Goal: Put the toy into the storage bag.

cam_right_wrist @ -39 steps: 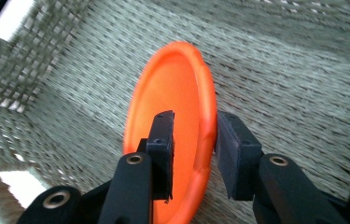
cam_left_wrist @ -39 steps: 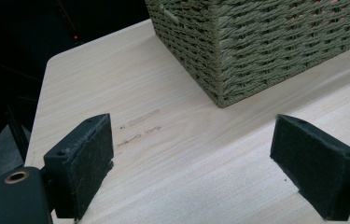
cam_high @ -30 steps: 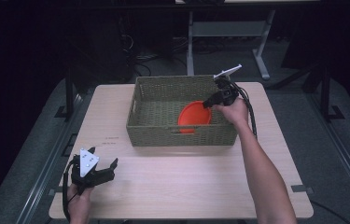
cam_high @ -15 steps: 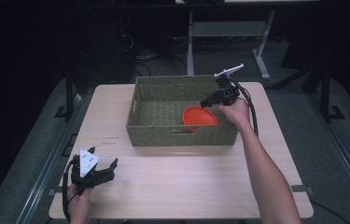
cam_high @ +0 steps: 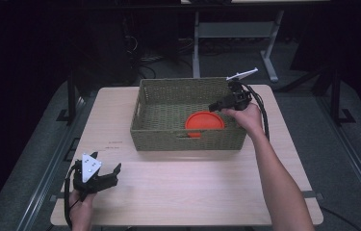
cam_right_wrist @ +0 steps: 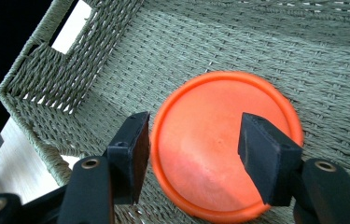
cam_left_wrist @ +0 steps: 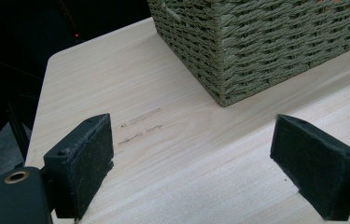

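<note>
Jaws first: the right gripper (cam_right_wrist: 193, 154) has its jaws spread apart, gripping nothing, hovering right over the orange disc (cam_right_wrist: 224, 144). That disc lies flat on the floor of the basket (cam_high: 187, 139), lower right of centre in the high view. Looks like thin stiff plastic to me, light, probably a bit slick, with a raised rim. Lying flat, I'd guess the rim is the only place to pinch it, maybe after tipping an edge up. Basket walls crowd the approach on the near side. Left gripper (cam_high: 94, 178) rests at lower left on the desk (cam_high: 192, 187), jaws wide apart too, well clear.
</note>
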`<state>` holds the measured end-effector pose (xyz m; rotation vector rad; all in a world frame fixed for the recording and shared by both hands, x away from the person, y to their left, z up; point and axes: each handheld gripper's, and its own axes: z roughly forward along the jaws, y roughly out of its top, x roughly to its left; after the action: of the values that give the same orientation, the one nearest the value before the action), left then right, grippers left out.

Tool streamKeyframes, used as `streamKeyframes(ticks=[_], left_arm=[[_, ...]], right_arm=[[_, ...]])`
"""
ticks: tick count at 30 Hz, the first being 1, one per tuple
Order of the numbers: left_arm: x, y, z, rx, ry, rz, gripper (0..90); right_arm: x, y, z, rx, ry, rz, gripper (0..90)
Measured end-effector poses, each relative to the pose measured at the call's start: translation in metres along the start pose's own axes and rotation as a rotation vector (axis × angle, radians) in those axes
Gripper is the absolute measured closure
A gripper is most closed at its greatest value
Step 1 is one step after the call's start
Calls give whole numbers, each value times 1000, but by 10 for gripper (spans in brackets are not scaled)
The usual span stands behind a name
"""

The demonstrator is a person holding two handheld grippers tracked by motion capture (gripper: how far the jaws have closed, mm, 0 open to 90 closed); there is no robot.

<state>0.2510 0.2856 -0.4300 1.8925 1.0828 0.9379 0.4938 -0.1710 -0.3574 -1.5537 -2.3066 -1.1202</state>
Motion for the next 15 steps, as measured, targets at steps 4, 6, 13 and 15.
streamKeyframes(ticks=[4,6,13,15], left_arm=[[0,0,-1,-1,1,-2,127],[0,0,-1,3,1,-2,127],[0,0,0,9,4,1,127],[0,0,0,6,5,1,127]], right_arm=[[2,-1,-1,-6,6,-6,410],[4,-2,-1,-3,9,-9,406],[14,-2,-15,-39,87,-17,380],[12,-3,-17,-32,80,-17,364]])
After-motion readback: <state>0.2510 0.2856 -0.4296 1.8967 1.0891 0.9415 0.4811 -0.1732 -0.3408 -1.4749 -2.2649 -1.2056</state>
